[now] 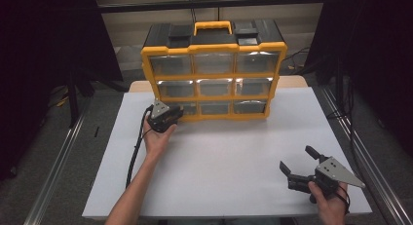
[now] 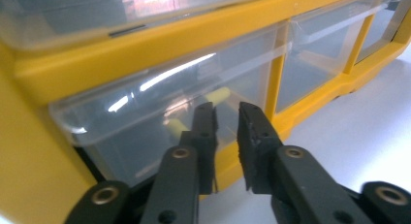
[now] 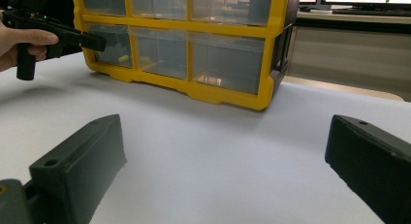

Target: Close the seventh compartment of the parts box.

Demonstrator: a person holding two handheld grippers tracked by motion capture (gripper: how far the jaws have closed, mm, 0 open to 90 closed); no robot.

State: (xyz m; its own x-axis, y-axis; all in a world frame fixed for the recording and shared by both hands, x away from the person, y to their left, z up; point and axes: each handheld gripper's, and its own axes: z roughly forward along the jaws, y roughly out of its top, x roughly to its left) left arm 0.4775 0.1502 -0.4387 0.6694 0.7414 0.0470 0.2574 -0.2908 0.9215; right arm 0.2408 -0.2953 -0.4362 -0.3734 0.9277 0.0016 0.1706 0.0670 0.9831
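Yellow-framed plastic organiser cabinet (image 1: 214, 74) with nine clear drawers and a black top stands at the upper middle of the high view, on the far edge of the white table (image 1: 229, 157). At its lower left corner the left gripper (image 1: 174, 115) is at the bottom-left clear drawer (image 2: 160, 132). In the left gripper view its jaws stand a narrow gap apart right in front of the drawer's face, and nothing is pinched between them. The drawer looks almost shut, with a small pale yellow piece (image 2: 215, 95) visible inside, so by the look of it the work at this drawer is either about to start or just finished. Left of that gripper the table edge is near. Toward the lower right, broad bare tabletop lies open, where the right gripper (image 1: 298, 161) rests with jaws spread wide and empty, close to the table's right and near edges.
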